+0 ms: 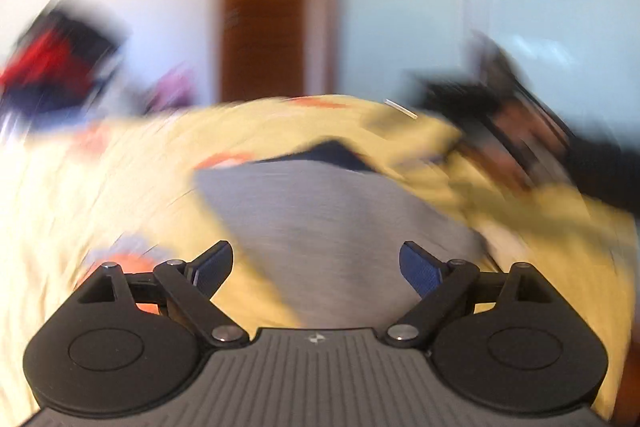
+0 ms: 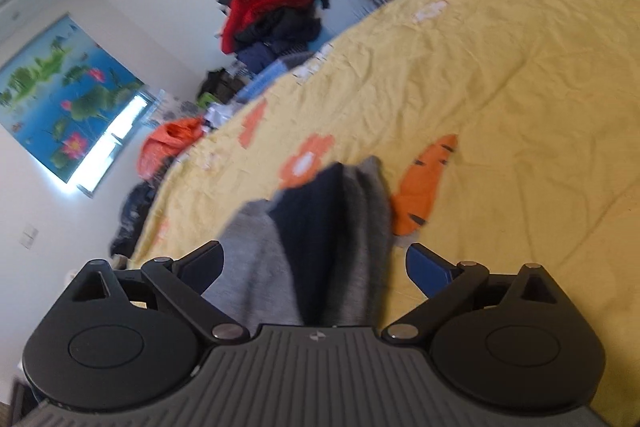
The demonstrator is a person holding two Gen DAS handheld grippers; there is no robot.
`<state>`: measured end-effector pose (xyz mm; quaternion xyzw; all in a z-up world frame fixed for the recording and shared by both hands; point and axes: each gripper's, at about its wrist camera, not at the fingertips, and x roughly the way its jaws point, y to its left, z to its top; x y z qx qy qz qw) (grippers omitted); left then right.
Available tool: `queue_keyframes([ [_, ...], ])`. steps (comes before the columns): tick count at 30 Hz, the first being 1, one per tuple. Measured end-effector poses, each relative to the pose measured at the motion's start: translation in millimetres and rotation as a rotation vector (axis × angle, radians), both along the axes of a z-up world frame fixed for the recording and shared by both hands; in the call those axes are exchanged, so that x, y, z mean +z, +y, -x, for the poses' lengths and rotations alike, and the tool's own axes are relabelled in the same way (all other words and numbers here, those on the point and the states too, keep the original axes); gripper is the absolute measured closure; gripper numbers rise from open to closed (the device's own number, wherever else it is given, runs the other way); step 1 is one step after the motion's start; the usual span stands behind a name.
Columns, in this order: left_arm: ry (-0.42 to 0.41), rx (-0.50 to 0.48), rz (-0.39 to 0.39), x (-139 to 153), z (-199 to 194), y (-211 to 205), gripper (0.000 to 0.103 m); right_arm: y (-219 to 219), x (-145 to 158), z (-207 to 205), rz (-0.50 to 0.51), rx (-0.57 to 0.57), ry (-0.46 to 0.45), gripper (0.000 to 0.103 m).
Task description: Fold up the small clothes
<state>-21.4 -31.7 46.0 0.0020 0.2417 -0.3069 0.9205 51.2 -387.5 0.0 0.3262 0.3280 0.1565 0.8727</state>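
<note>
The grey and navy garment lies on the bed's yellow sheet, directly ahead of both grippers. The left gripper has its fingers spread wide, gripping nothing. The right gripper likewise has its fingers fully apart, the garment lying loose between them.

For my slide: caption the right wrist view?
Open right gripper over grey-and-navy garment on yellow carrot-print bedsheet.
</note>
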Motion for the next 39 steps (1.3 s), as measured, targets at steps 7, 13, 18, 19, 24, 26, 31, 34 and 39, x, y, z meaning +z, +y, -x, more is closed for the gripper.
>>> queue_keyframes([
  [7,0.510,0.169,0.492,-43,-137,24,0.027,33,-28,-29,-0.036,0.062,0.029,0.008],
  [13,0.642,0.160,0.486,-62,-180,0,0.065,52,-32,-39,0.008,0.067,0.053,0.061],
  [18,0.515,0.148,0.337,-34,-167,5,0.074,69,-24,-33,0.000,0.047,0.005,0.067],
  [19,0.487,0.155,0.317,-28,-166,10,0.074,74,-20,-36,-0.015,0.051,-0.010,0.067],
  [24,0.414,0.272,0.263,-1,-194,50,0.073,107,-8,-76,-0.125,0.101,-0.069,0.068],
  [26,0.379,0.297,0.192,0,-208,56,0.073,121,-13,-106,-0.169,0.112,-0.040,0.068],
  [31,0.391,0.329,0.199,-17,-202,77,0.060,144,-33,-139,-0.085,0.015,0.063,0.045],
  [34,0.364,0.307,0.282,-19,-161,94,0.039,139,-24,-106,-0.063,0.062,0.015,0.034],
  [39,0.449,0.240,0.350,-36,-107,102,0.037,119,-22,-36,-0.045,0.116,0.058,0.034],
])
